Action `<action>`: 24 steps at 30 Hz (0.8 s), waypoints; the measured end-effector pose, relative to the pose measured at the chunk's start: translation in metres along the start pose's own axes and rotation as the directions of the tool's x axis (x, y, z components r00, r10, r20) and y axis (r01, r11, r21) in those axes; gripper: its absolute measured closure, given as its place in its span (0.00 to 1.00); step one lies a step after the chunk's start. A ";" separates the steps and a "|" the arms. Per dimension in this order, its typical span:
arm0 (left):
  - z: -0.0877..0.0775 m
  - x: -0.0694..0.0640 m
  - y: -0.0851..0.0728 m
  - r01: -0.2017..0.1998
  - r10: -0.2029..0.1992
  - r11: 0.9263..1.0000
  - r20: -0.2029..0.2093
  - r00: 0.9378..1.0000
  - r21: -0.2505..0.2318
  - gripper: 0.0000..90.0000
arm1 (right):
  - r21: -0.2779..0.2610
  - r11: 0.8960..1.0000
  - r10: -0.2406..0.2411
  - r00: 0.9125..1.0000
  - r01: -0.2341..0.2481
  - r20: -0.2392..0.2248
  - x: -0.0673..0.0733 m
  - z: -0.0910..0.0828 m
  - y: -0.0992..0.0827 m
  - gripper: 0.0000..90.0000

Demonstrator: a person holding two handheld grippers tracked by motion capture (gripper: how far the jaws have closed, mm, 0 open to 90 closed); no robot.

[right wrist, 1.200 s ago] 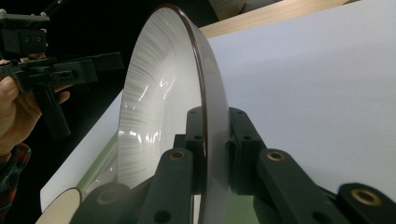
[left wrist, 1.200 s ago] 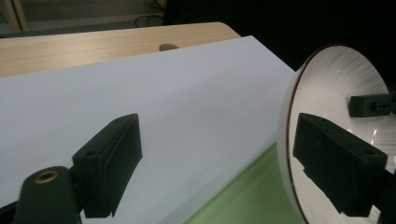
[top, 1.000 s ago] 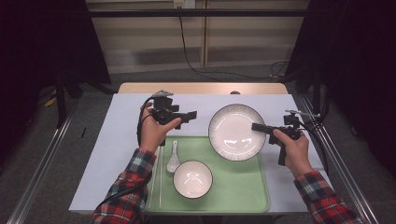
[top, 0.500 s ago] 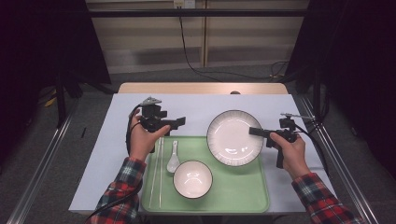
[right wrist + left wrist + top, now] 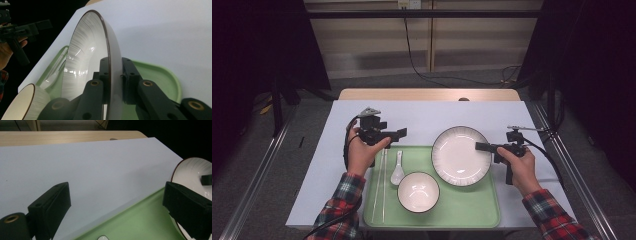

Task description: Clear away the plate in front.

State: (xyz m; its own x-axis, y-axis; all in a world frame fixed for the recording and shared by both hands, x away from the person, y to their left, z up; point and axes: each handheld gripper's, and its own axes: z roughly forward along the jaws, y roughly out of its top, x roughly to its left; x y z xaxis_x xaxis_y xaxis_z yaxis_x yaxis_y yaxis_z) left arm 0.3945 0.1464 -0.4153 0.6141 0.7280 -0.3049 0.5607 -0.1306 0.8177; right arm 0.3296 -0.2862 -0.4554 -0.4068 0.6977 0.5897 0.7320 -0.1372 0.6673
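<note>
A white plate with a dark rim (image 5: 461, 155) sits partly over the far right of the green tray (image 5: 472, 212); whether it rests there I cannot tell. My right gripper (image 5: 484, 147) is shut on its right rim, and in the right gripper view the gripper (image 5: 113, 80) has a jaw on each side of the plate (image 5: 82, 60). My left gripper (image 5: 399, 132) hangs open over the tray's far left corner. Nothing lies between the jaws of this gripper (image 5: 117, 205), which stand wide apart above the tray (image 5: 140, 222). The plate (image 5: 195, 170) shows at the right.
On the tray lie a white bowl (image 5: 418, 192), a white spoon (image 5: 398, 170) and a pair of chopsticks (image 5: 381, 185) along its left side. The bowl (image 5: 22, 105) is close to the held plate. A pale cloth (image 5: 427, 117) covers the table.
The right gripper has drawn the plate toward the person, farther over the tray. The left gripper has moved left and slightly nearer, still open.
</note>
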 end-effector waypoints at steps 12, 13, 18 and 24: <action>-0.003 0.002 -0.001 -0.001 0.001 1.000 -0.016 1.000 0.003 0.08 | 0.027 1.000 -0.001 1.000 0.002 -0.020 0.005 0.003 -0.008 0.90; -0.003 0.002 -0.001 0.001 -0.001 1.000 -0.014 1.000 -0.002 0.08 | 0.032 0.999 0.005 1.000 -0.004 -0.024 0.005 0.003 -0.009 0.91; -0.002 0.003 -0.002 0.005 -0.005 1.000 -0.019 1.000 -0.002 0.08 | 0.057 0.998 0.005 1.000 -0.003 -0.025 0.004 0.007 -0.012 0.91; -0.002 0.005 -0.003 0.002 -0.002 1.000 -0.031 1.000 0.005 0.08 | 0.063 0.998 -0.005 1.000 0.007 -0.022 0.003 0.007 -0.012 0.90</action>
State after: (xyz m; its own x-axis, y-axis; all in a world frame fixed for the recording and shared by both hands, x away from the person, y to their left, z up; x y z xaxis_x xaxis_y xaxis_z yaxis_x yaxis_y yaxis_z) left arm 0.3952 0.1517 -0.4184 0.5954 0.7488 -0.2911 0.5646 -0.1321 0.8148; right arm 0.3239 -0.2777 -0.4651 -0.4227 0.6828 0.5959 0.7623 -0.0878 0.6413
